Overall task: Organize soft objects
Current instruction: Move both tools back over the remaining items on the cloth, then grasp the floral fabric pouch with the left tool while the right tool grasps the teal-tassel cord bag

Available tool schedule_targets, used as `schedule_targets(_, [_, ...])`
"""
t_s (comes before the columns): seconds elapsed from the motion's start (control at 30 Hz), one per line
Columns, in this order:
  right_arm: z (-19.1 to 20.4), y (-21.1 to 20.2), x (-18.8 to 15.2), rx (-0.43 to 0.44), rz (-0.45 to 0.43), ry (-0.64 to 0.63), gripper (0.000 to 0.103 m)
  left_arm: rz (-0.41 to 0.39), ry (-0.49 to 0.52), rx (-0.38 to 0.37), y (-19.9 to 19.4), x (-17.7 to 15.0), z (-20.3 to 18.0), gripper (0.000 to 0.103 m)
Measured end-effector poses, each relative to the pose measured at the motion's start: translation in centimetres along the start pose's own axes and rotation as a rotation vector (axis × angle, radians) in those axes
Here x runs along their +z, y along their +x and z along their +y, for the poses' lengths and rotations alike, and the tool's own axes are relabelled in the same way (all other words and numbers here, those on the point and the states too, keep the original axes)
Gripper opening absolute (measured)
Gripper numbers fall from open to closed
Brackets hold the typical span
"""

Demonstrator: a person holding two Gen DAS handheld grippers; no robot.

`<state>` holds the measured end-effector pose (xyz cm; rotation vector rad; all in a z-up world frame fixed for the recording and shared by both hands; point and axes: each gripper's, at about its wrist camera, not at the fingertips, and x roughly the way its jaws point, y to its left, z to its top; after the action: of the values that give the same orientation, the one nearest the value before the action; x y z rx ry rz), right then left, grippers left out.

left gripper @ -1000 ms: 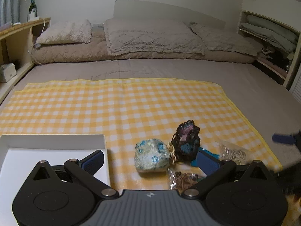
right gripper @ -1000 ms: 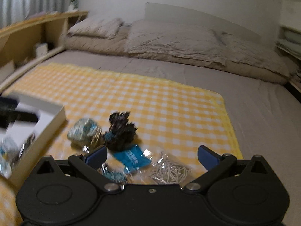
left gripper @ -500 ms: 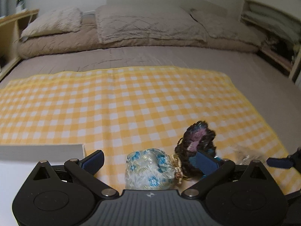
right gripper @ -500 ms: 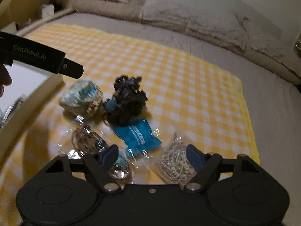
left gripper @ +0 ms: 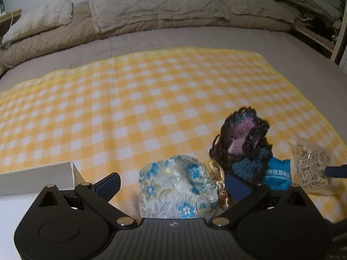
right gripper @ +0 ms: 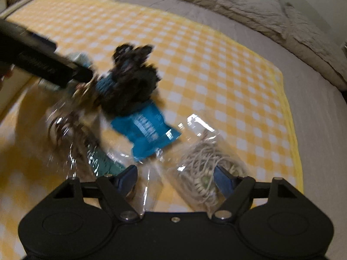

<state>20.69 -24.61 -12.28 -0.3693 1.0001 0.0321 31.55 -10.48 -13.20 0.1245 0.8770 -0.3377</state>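
Brocade, pale blue with embroidered flowers, fills the space between the spread jaws of the left gripper (left gripper: 172,183): the floral pouch (left gripper: 176,189) lies on the yellow checked cloth (left gripper: 134,99), and neither pad visibly presses it. Just beside it to the right stands a dark knitted piece (left gripper: 243,140), touching a blue packet (left gripper: 277,175). The right gripper (right gripper: 176,177) has its jaws apart over a clear bag of pale cord (right gripper: 206,162), no squeeze showing; the picture is blurred. A white box (left gripper: 36,179) sits at the left. Beyond the cloth lie the grey bed (left gripper: 195,39) and pillows (left gripper: 151,6).
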Motion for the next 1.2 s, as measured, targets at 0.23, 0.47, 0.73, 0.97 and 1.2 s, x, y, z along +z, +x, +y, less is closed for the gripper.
schedule_targets(0.23, [0.7,-1.5,-1.2,0.134,0.083,-0.065,0.078,0.027,-0.054,-0.016,0.4,-0.4,0.4,0.096])
schedule_targets(0.47, [0.0,-4.9,-1.1,0.258,-0.001,-0.047,0.077,0.083,-0.126,-0.056,0.9,-1.0,0.5,0.087])
schedule_targets(0.73, [2.5,-5.1,-0.6,0.37,-0.074,-0.094,0.087,0.092,-0.133,-0.062,1.1,-1.4,0.5,0.088])
schedule_targets(0.97, [4.7,-3.5,-0.8,0.366,-0.01,-0.176,0.087,0.105,-0.147,-0.049,1.7,-1.3,0.6,0.074])
schedule_targets(1.2, [4.8,-2.4,-1.0,0.356,0.057,-0.158,0.063,0.113,-0.155,-0.04,0.8,-0.9,1.0,0.062])
